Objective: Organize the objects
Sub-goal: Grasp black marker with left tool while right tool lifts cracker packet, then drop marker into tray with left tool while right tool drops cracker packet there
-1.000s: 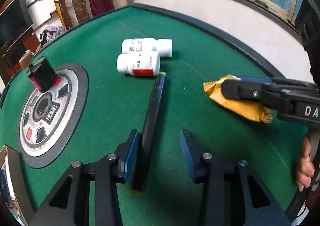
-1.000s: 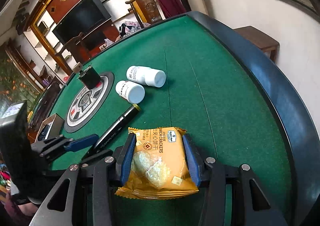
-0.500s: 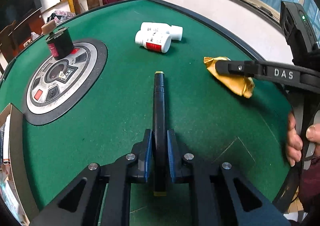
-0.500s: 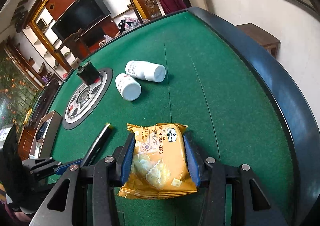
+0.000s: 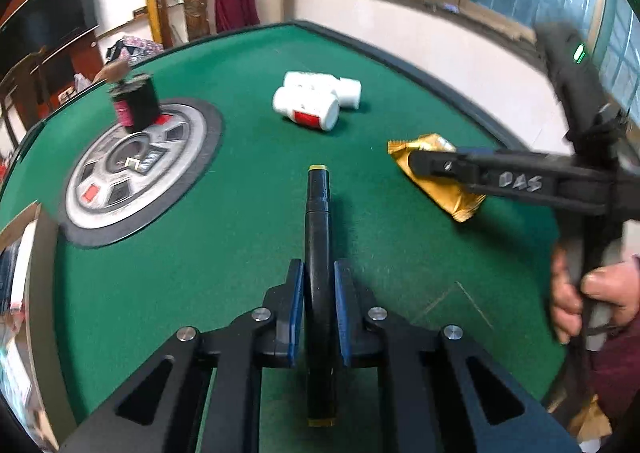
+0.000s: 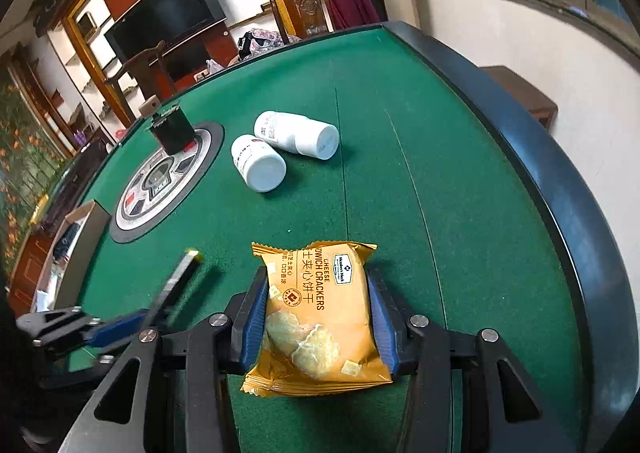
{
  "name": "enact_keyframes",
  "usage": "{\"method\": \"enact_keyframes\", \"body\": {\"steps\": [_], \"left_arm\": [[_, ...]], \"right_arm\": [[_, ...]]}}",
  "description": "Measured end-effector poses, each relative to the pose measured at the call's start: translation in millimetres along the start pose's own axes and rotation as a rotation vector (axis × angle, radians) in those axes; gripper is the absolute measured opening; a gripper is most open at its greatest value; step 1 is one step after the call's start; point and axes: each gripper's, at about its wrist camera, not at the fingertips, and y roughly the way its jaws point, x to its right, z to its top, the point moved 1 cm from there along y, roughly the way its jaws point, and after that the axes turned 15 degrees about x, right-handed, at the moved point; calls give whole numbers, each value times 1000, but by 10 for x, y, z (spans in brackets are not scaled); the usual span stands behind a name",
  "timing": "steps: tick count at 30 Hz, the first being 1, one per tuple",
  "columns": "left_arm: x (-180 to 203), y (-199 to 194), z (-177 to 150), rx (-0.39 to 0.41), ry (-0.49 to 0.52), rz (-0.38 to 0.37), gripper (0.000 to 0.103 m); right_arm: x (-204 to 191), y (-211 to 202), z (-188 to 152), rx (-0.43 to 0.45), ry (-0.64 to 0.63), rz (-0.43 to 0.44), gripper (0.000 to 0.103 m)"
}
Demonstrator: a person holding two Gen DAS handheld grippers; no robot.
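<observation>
My left gripper (image 5: 318, 293) is shut on a black marker (image 5: 318, 253) with yellow ends, which points away along the fingers. In the right wrist view the marker (image 6: 180, 277) slants up out of the left gripper (image 6: 120, 327), its tip off the green felt. My right gripper (image 6: 317, 281) is shut on an orange cracker packet (image 6: 320, 313), gripped by its long sides. From the left wrist, the packet (image 5: 436, 181) shows half hidden behind the right gripper (image 5: 440, 169). Two white bottles (image 6: 262, 163) (image 6: 298, 135) lie side by side beyond.
A round grey control disc (image 5: 136, 169) is set in the felt at left, with a small black box (image 5: 134, 103) standing on its far edge. An open cardboard box (image 6: 80, 221) sits at the table's left edge. The black padded rim (image 6: 560, 193) curves along the right. A hand (image 5: 580, 293) holds the right gripper's handle.
My left jaws closed on the marker, then the gripper drew back from the bottles with it and raised its tip. The right gripper kept the packet almost still.
</observation>
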Motion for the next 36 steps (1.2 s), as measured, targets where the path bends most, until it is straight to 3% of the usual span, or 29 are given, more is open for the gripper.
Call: {"method": "enact_keyframes", "body": {"steps": [7, 13, 20, 28, 36], "left_arm": [[-420, -829, -58, 113, -128, 38, 14], [-994, -1571, -227, 193, -242, 146, 14], [-1638, -2209, -629, 215, -349, 327, 14], [-2145, -2286, -1104, 153, -459, 420, 14], [-2272, -2148, -1150, 136, -435, 457, 14]], "right_arm": [[-245, -123, 0, 44, -66, 22, 50], [-710, -255, -7, -6, -9, 202, 50], [-1574, -398, 105, -17, -69, 369, 50], [-2674, -189, -126, -157, -119, 548, 50], [-3477, 141, -575, -281, -225, 569, 50]]}}
